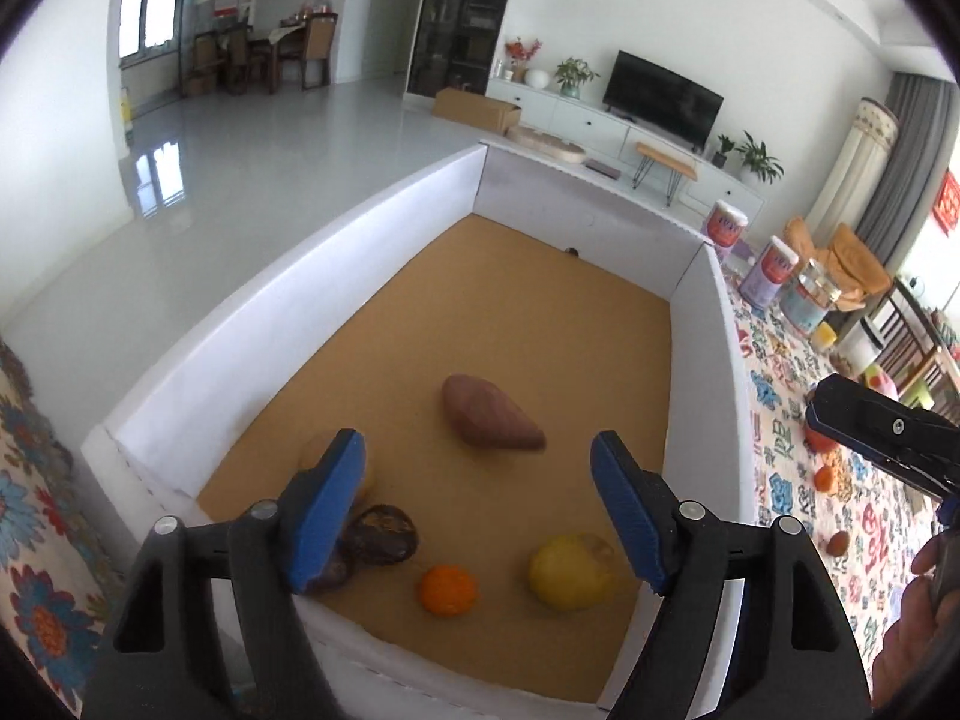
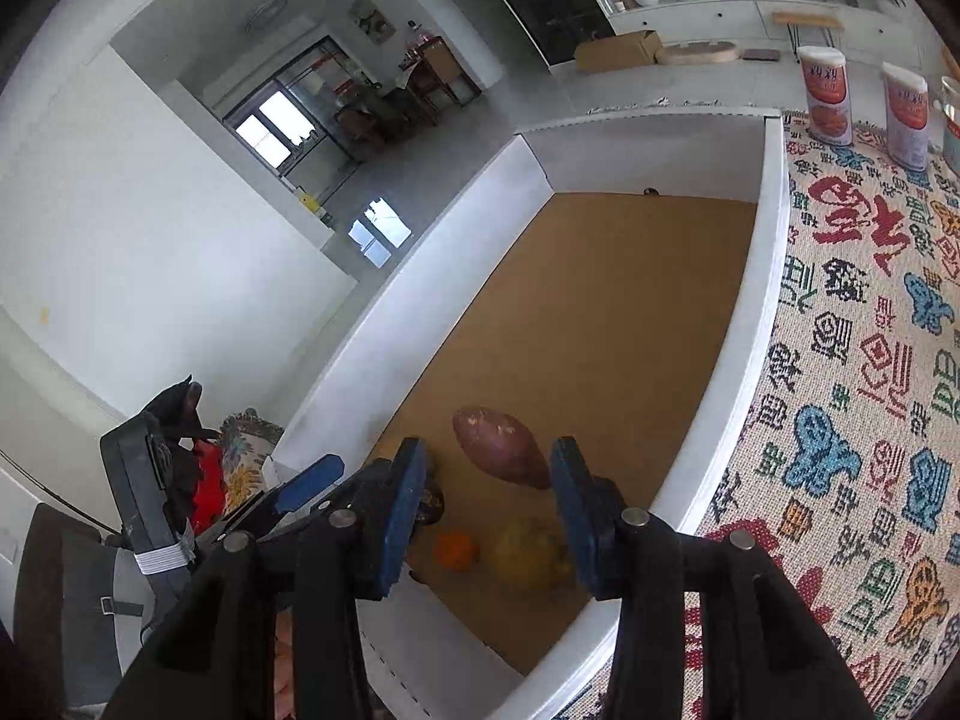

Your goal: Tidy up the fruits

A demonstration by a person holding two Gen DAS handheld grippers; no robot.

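The white-walled box [image 1: 288, 276] has a brown floor, bare across its far half. At the near end lie one sweet potato [image 1: 489, 411], one orange [image 1: 448, 590], one yellow fruit [image 1: 570, 570] and two dark fruits [image 1: 381, 534]. It sits on a patterned cloth [image 2: 852, 360] in a living room. The left gripper [image 1: 480, 516] is spread wide and empty above them; the right gripper [image 2: 489, 516], partly apart, grips nothing.

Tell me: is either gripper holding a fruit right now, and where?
Nothing is held. The left gripper and right gripper both hang open over the white box, with the sweet potato, orange and yellow fruit lying inside.
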